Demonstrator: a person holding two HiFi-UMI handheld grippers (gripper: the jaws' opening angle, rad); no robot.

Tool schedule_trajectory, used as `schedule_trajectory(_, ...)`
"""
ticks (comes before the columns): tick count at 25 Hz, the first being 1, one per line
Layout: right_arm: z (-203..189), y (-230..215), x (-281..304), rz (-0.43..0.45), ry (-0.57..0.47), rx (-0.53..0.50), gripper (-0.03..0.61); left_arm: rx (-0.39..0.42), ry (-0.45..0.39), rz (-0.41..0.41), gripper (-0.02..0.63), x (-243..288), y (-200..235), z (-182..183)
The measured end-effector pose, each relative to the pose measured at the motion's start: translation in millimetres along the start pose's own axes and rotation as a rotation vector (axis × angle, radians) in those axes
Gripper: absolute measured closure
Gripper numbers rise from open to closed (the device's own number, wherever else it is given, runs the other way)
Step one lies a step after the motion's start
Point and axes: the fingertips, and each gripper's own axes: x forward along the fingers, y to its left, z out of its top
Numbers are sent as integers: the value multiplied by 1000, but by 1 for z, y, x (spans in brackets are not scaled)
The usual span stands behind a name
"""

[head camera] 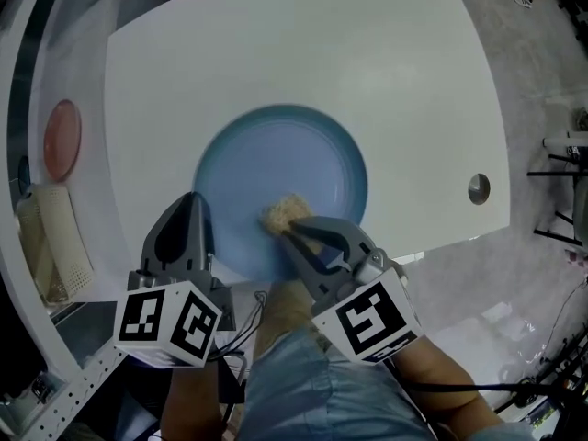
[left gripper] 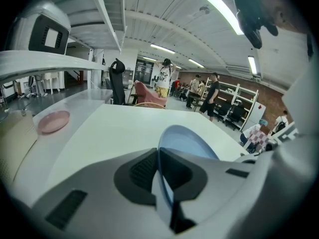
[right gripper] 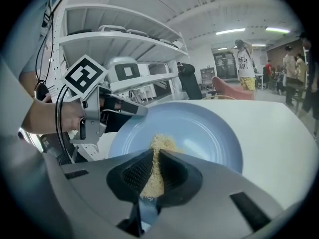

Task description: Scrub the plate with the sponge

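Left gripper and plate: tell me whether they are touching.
Touching. The left gripper view shows the left gripper shut on the plate, its rim pinched between both jaws.

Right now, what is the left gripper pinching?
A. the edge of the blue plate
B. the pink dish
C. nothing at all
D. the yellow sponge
A: the left gripper has its jaws shut on the rim of the blue plate, while the sponge is pinched in the right gripper.
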Motion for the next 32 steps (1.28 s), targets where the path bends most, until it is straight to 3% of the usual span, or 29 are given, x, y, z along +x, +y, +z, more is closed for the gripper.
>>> schedule_trajectory(11,-17,-52,-19,-135,26,57,535,9,10,5,589,3,-3,2)
schedule_trajectory(20,0,-99,-15,-227,27,48,535,-2,18,-13,589,9,-9,5)
schedule_trajectory(26,24,-112,0,-225,19,8,535,-20,19,-26,589,15,-12,9)
schedule_trajectory(32,49,-102,21,-156,20,-61,535,-52,5,-21,589,23,-11,16)
